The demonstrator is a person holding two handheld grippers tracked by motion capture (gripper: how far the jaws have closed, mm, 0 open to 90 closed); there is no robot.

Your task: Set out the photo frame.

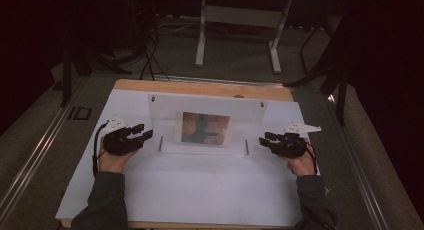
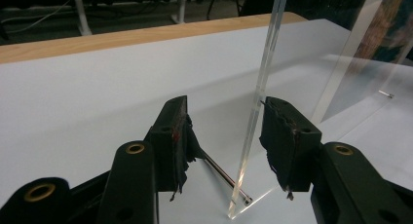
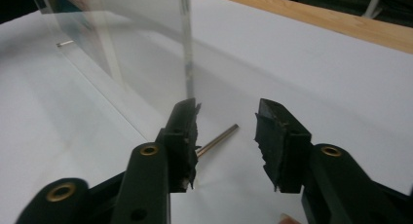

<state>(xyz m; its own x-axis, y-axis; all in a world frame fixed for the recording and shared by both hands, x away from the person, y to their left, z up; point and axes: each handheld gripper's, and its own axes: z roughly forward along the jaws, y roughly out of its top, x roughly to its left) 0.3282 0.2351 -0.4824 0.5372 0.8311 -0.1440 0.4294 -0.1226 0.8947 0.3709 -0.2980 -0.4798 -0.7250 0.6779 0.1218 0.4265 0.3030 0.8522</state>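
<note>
While high view shows picture (image 1: 205, 128), left gripper (image 2: 226, 136) fingers gape astride acrylic stand (image 2: 258, 102); right gripper (image 3: 226, 136) gapes empty.

The high view looks forward and down over the table (image 1: 200, 190); both gripper views sit low, close to the acrylic stand (image 2: 255, 112), shared from nine and three o'clock.

acrylic stand (image 1: 206, 121): clear, you see through it
picture (image 1: 205, 128): orange, pink and dark teal patches
mat (image 1: 200, 190): plain white
table edge (image 1: 200, 88): light wood
your left gripper (image 1: 137, 136): black
your right gripper (image 1: 270, 140): black
pins (image 3: 216, 140): silvery metal
</note>
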